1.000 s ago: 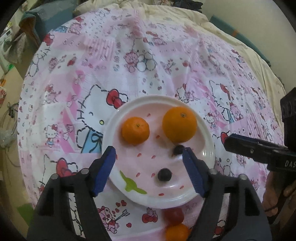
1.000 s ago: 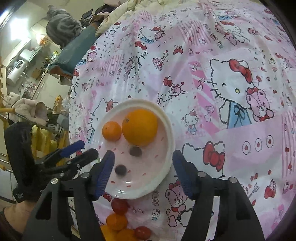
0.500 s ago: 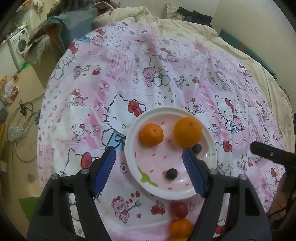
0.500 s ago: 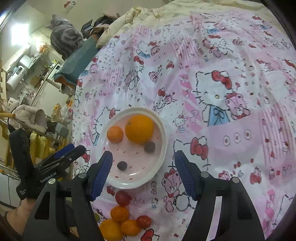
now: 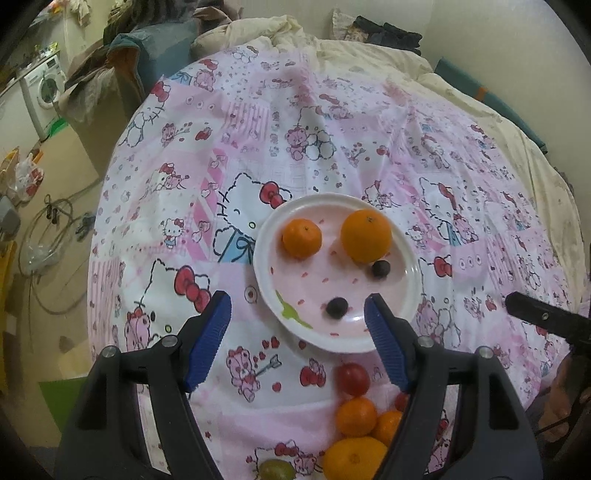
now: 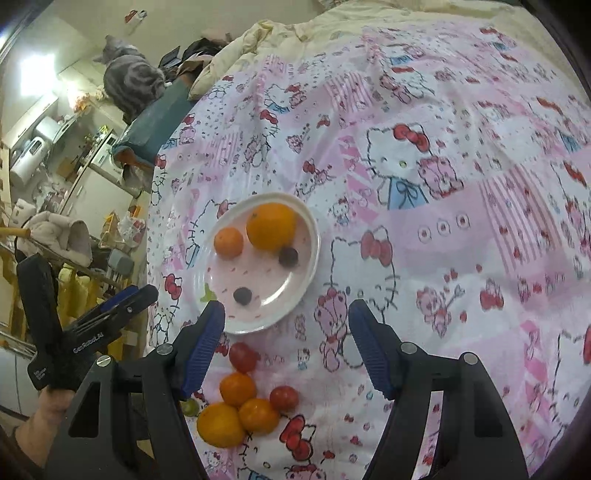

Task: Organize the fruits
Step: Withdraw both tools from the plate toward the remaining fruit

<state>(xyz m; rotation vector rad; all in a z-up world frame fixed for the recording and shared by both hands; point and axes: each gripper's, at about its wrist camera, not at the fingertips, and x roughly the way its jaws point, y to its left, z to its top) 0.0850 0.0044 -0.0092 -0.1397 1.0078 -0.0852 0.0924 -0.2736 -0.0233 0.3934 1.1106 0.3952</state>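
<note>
A white plate on the pink Hello Kitty cloth holds a large orange, a small orange and two dark berries. Near the front lie loose fruits: a red tomato, small oranges, a bigger orange, a second tomato and a green grape. My left gripper is open and empty above the plate's near edge. My right gripper is open and empty above the cloth by the plate.
The cloth covers a round table; its left edge drops to a floor with cables. A washing machine stands far left. A grey cat sits beyond the table. A rumpled cream duvet lies behind.
Both grippers have pulled back and up from the plate, so the plate looks smaller and the loose fruits at the front have come into view. Both stay open.
</note>
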